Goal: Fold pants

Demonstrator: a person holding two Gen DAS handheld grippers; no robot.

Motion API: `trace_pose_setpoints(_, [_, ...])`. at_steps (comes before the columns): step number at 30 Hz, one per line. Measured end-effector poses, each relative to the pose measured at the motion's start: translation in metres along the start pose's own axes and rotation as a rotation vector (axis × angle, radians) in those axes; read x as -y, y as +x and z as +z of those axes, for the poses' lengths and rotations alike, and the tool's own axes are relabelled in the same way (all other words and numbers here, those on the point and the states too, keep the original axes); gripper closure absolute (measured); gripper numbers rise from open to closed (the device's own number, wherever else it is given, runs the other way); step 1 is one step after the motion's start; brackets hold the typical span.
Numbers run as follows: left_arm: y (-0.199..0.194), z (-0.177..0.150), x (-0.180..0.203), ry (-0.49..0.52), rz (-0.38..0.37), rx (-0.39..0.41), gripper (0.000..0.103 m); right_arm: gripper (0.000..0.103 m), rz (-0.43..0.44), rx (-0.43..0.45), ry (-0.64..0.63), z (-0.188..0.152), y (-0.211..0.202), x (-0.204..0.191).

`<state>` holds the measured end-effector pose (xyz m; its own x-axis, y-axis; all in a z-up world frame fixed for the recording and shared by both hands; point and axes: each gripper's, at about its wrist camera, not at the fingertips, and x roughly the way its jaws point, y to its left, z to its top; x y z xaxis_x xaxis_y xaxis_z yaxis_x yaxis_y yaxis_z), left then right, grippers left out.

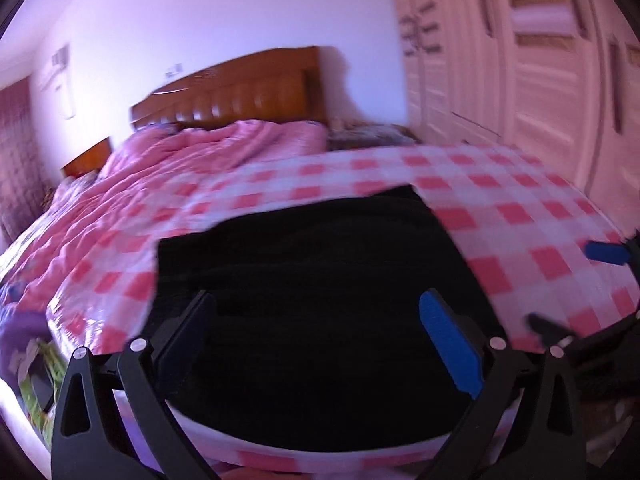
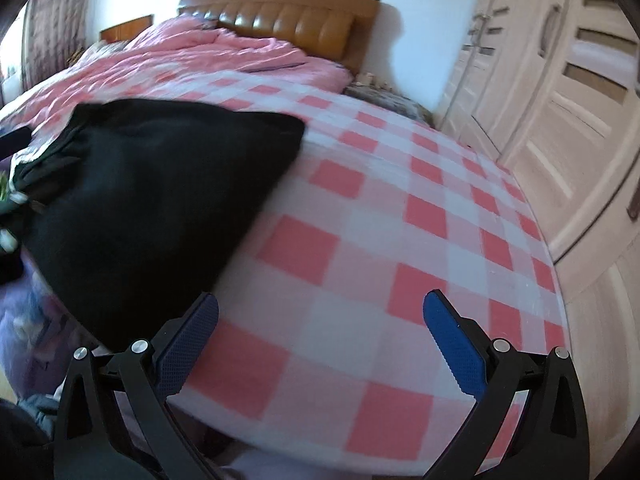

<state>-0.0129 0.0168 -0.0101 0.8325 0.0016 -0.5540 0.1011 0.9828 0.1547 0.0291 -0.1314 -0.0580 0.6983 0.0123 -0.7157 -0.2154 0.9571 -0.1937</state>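
Both grippers empty above the folded pants

We see the black pants (image 1: 312, 280) lying as a compact rectangle on the checked sheet (image 2: 400, 220) (apparently finished), so left gripper (image 1: 316, 336) and right gripper (image 2: 320, 336) hang spread wide.

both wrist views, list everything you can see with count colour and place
pants: one, black, lying in a compact block on the checked cloth at the near edge of the bed
checked cloth: one, pink and white, spread over the near part of the bed
quilt: one, pink, rumpled at the far end by the headboard
headboard: one, brown wood, against the white wall
wardrobe: one run of pale doors, right of the bed
curtain: one, pinkish, far left
left claw: one, black with blue pads, open over the pants
right claw: one, black with blue pads, open over bare checked cloth, right of the pants
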Motion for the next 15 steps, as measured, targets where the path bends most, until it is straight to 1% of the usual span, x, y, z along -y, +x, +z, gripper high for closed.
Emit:
trace_pose_setpoints(2, [0.0, -0.005, 0.011, 0.021, -0.013, -0.009, 0.001, 0.004, 0.005, 0.0, 0.006, -0.003, -0.002, -0.003])
trace_pose_setpoints(4, [0.0, -0.01, 0.018, 0.032, 0.003, -0.008, 0.002, 0.004, 0.017, 0.0, -0.001, -0.006, -0.003, -0.007])
trace_pose_setpoints(6, [-0.003, -0.012, 0.014, 0.018, 0.03, 0.006, 0.002, 0.004, 0.007, 0.0, -0.009, -0.008, -0.005, -0.01])
trace_pose_setpoints(10, [-0.006, -0.013, 0.003, -0.02, 0.007, -0.033, 0.002, 0.004, 0.014, 0.003, 0.003, -0.011, -0.008, -0.008])
trace_pose_setpoints(15, [-0.001, -0.016, -0.006, -0.043, 0.024, -0.052, 0.002, 0.004, 0.011, 0.006, 0.004, -0.012, -0.009, -0.006])
